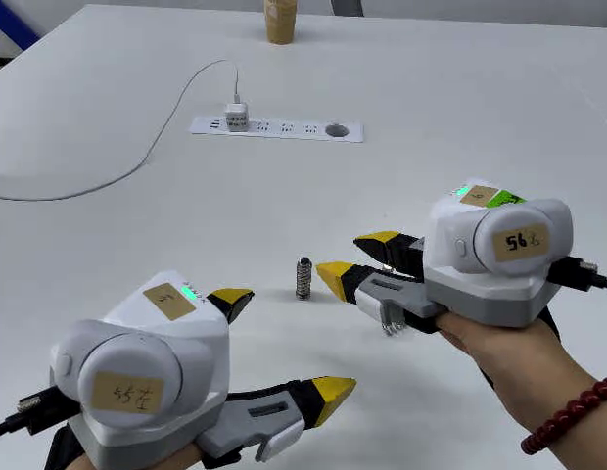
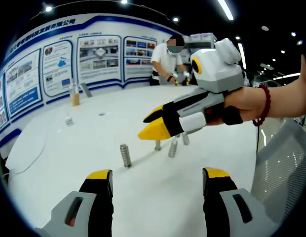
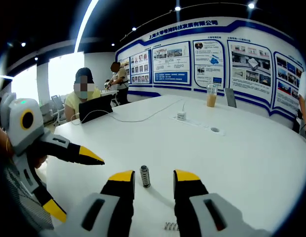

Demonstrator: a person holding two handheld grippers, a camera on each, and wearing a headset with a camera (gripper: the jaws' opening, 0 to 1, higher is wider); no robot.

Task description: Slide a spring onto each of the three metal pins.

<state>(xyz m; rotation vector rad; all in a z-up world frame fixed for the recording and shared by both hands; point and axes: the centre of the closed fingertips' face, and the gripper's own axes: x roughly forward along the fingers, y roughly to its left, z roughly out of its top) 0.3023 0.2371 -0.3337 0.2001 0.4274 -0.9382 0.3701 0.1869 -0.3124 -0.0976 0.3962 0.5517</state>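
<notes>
two grippers: both are hand-held low over a white table (image 1: 460, 117), one at each side of the work.
left gripper (image 1: 282, 343): at the lower left of the head view; its yellow-tipped jaws stand wide apart with nothing between them.
right gripper (image 1: 354, 257): at the right of the head view, held by a hand with a dark red bead bracelet (image 1: 568, 416) on the wrist; its jaws are parted by a moderate gap and grip nothing, with the tips pointing toward the sprung pin.
sprung pin (image 1: 303, 278): stands upright on the table with a coil wound around it, just beside the right gripper's nearer yellow tip but apart from it. in the right gripper view it shows through the gap between the jaws, a little ahead of the tips.
other pins (image 2: 172, 147): in the left gripper view three slim metal posts stand upright, close together, under the right gripper and beyond the sprung pin. they are too small to tell whether any carries a coil.
loose spring (image 3: 172, 226): a small coil lying on its side on the table, low between the right gripper's jaws.
power strip (image 1: 277, 128): lies flat farther back on the table, well apart from the pins, with a white charger (image 1: 236, 116) plugged in and its cable (image 1: 157, 147) curving off to the left.
cup (image 1: 280, 20): stands near the far edge of the table.
background: people (image 3: 83, 96) sit or stand at the table's far side, before blue-and-white wall boards (image 3: 172, 61).
</notes>
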